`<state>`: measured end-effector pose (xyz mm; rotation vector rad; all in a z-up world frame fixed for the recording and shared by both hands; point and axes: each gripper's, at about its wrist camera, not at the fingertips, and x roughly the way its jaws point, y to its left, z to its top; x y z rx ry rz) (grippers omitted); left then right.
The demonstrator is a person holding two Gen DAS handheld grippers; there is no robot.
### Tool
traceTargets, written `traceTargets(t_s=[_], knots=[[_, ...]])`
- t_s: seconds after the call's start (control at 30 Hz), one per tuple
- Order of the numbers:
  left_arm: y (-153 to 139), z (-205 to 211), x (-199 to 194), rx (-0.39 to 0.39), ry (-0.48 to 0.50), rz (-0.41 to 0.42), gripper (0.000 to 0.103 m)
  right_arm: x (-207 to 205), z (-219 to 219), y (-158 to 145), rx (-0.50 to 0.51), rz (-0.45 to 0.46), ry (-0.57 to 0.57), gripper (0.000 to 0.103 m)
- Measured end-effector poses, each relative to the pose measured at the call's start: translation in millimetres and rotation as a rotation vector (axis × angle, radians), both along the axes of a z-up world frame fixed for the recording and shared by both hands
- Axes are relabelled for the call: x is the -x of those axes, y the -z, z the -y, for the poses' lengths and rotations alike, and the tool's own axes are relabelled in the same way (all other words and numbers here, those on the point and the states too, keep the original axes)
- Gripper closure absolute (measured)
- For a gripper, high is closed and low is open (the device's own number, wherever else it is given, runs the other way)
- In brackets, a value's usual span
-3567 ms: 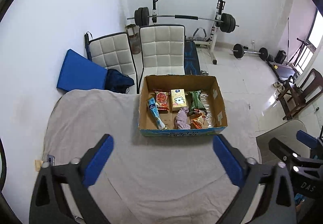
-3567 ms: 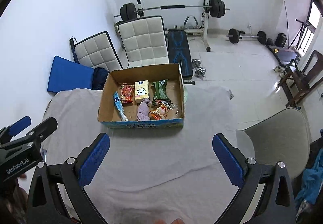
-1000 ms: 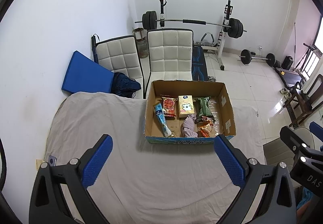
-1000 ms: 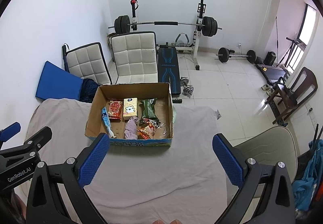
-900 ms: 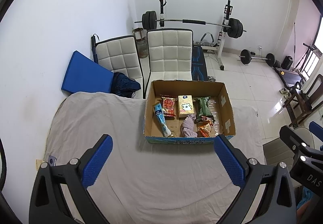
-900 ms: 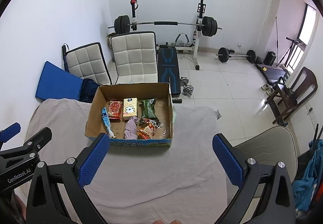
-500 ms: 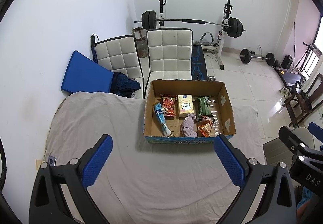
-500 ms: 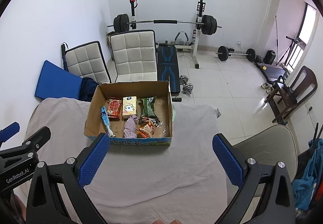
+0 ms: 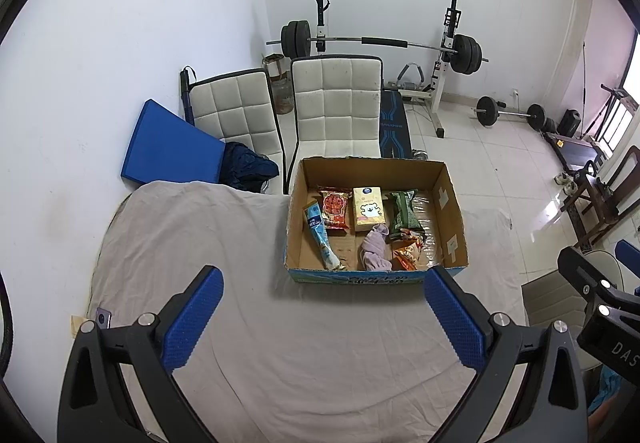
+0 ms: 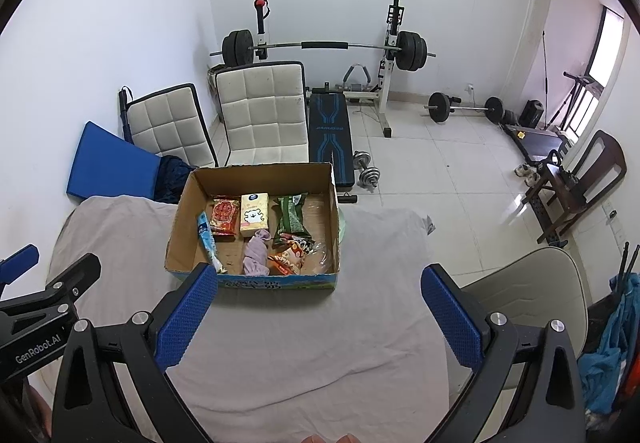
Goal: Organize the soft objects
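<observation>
An open cardboard box (image 9: 454,221) (image 10: 178,227) sits at the far edge of a table under a grey cloth (image 9: 192,239) (image 10: 380,255). Inside lie a pale purple cloth bundle (image 9: 374,253) (image 10: 256,253), a red snack bag (image 9: 335,208) (image 10: 224,217), a yellow tissue pack (image 9: 368,209) (image 10: 254,219), a green packet (image 9: 405,211) (image 10: 290,221), a blue tube packet (image 9: 320,239) (image 10: 208,239) and orange snack bags (image 9: 406,257) (image 10: 286,259). My left gripper (image 9: 320,319) and right gripper (image 10: 316,317) hover open and empty above the near cloth, well short of the box.
Two white padded chairs (image 9: 336,103) (image 10: 262,111) stand just behind the table, with a blue mat (image 9: 168,147) against the wall. A barbell bench (image 10: 328,131), dumbbells and wooden chairs (image 10: 576,179) fill the tiled floor beyond. A beige chair (image 10: 524,295) sits at the table's right.
Over 3.6 seconds both grippers pulled back and up from the box, so it looks smaller and farther. In the last second the views hardly shift. Both stay open.
</observation>
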<state>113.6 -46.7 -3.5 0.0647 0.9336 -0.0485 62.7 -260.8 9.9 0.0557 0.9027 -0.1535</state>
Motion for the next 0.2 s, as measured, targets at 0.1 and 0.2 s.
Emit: traceTargets(t_s=[0.1, 0.2], knots=[[0.1, 0.0, -0.6, 0.002, 0.002, 0.001, 0.0, -0.2, -0.5, -0.6, -0.001, 0.0, 0.001, 0.0], [-0.2, 0.3, -0.7, 0.002, 0.004, 0.004, 0.0, -0.1, 0.1, -0.8, 0.0, 0.001, -0.002, 0.0]])
